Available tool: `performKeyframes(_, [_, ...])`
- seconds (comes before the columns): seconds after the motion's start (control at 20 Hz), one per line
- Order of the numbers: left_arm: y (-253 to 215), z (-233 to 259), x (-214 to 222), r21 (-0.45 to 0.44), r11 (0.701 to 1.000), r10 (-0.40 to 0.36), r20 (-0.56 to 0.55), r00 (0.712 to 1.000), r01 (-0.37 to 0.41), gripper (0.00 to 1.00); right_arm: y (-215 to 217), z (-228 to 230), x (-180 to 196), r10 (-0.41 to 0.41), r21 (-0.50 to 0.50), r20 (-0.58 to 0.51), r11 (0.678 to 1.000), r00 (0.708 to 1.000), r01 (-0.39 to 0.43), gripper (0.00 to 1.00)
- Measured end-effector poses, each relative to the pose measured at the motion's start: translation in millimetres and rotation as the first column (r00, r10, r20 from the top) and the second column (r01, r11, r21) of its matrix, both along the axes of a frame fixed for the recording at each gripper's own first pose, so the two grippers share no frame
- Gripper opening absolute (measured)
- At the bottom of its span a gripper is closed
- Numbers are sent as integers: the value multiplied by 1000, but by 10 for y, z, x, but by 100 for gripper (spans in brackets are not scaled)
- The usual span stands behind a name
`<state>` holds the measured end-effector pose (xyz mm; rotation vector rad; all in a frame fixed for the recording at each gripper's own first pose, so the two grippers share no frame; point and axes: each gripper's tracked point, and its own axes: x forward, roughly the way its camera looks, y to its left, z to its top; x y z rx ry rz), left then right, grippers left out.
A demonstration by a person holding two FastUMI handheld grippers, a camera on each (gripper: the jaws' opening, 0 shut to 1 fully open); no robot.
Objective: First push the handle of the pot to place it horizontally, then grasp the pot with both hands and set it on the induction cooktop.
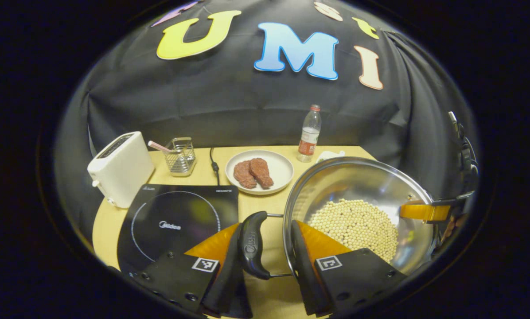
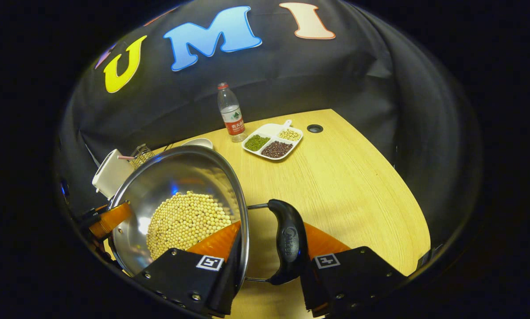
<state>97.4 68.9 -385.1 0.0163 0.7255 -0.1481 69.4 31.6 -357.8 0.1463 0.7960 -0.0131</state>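
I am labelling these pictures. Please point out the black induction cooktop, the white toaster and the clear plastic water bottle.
black induction cooktop (image 1: 176, 221), left gripper view, glass top.
white toaster (image 1: 121, 170), left gripper view, side wall.
clear plastic water bottle (image 2: 231, 113), right gripper view, body.

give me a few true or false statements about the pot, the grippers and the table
1. The pot holds pale round beans. True.
2. The pot sits on the induction cooktop. False: in the left gripper view it is off to the cooktop's side.
3. The left gripper straddles a black pot handle and the rim. True.
4. The right gripper is far from the pot. False: it straddles the pot's other black handle.
5. The white plate carries two pieces of meat. True.
6. The divided dish is empty. False: its compartments hold green, dark and pale beans.
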Motion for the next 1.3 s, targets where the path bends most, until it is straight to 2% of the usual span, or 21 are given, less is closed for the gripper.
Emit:
performKeyframes(0.1, [156,127,-66,2,1000,6,-2,1000,-6,65,150,90,-54,9,0,1,1000,1000,-9,60])
performKeyframes(0.15, [244,178,-91,1,1000,9,-4,1000,-9,62,236,130,-72,14,-1,0,1000,1000,-14,60])
performKeyframes(0.25, [436,267,-135,1,1000,19,-6,1000,-19,62,416,207,-106,24,-1,-3,1000,1000,-24,60])
performKeyframes(0.3, [533,310,-159,1,1000,25,-7,1000,-25,66,507,240,-114,29,0,-3,1000,1000,-29,60])
performKeyframes(0.6, [1128,500,-224,14,998,62,-6,998,-62,66,1068,334,-101,70,11,-1,997,998,-70,60])
performKeyframes(0.65, [1216,529,-229,18,998,66,-6,998,-66,63,1148,332,-97,76,12,-2,997,997,-76,60])
performKeyframes(0.7, [1310,535,-232,17,997,72,-4,997,-72,66,1227,338,-84,81,11,-2,997,997,-81,60])
performKeyframes(1.05, [1789,470,-169,10,995,96,-13,995,-96,65,1668,276,47,99,2,-8,995,995,-99,60])
performKeyframes(1.1, [1863,468,-155,12,995,99,-16,995,-99,63,1723,264,69,103,-1,-9,995,995,-103,60])
performKeyframes(1.25, [2058,455,-120,16,994,107,-21,994,-107,66,1906,198,132,108,4,-12,994,994,-108,60])
performKeyframes(1.3, [2130,450,-109,19,994,109,-22,994,-109,63,1965,175,162,109,4,-14,994,994,-109,60])
